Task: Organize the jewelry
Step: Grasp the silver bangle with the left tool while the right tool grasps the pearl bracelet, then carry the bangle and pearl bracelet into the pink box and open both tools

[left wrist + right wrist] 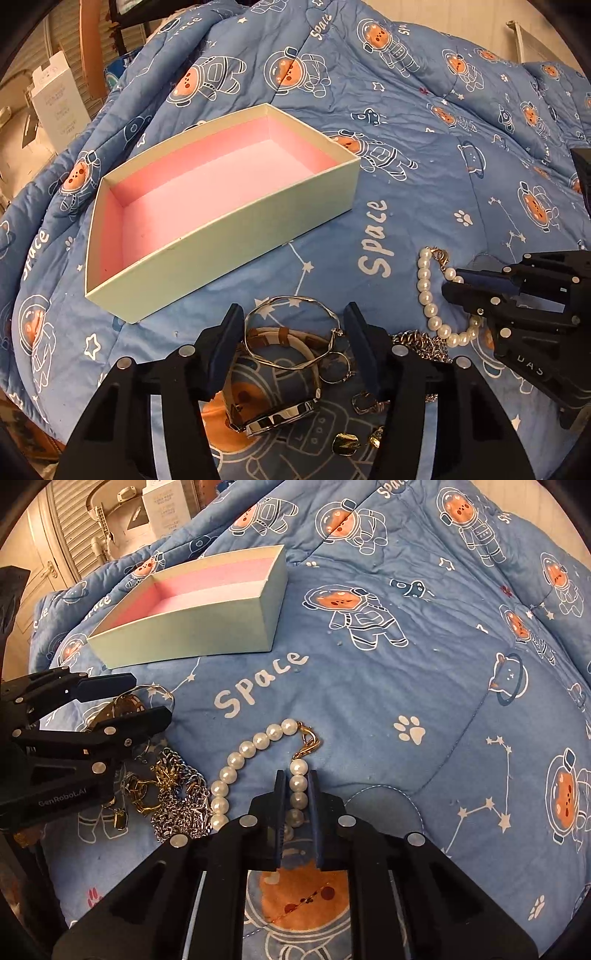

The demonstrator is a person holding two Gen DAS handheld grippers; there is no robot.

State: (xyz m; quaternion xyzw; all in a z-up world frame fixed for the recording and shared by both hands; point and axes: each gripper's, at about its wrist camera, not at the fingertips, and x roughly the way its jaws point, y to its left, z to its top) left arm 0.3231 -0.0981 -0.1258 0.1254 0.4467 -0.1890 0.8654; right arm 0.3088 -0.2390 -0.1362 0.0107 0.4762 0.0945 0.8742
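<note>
The pearl bracelet lies curved on the blue space-print quilt, its gold clasp at the far end. The right gripper has its jaws closed on the strand's pearls just behind the clasp. Beside it sit a silver chain and gold pieces. The left gripper hovers with jaws partly open around a thin silver bangle and a white band, pads not pressing them. The pink-lined box rests empty on the quilt beyond
</note>
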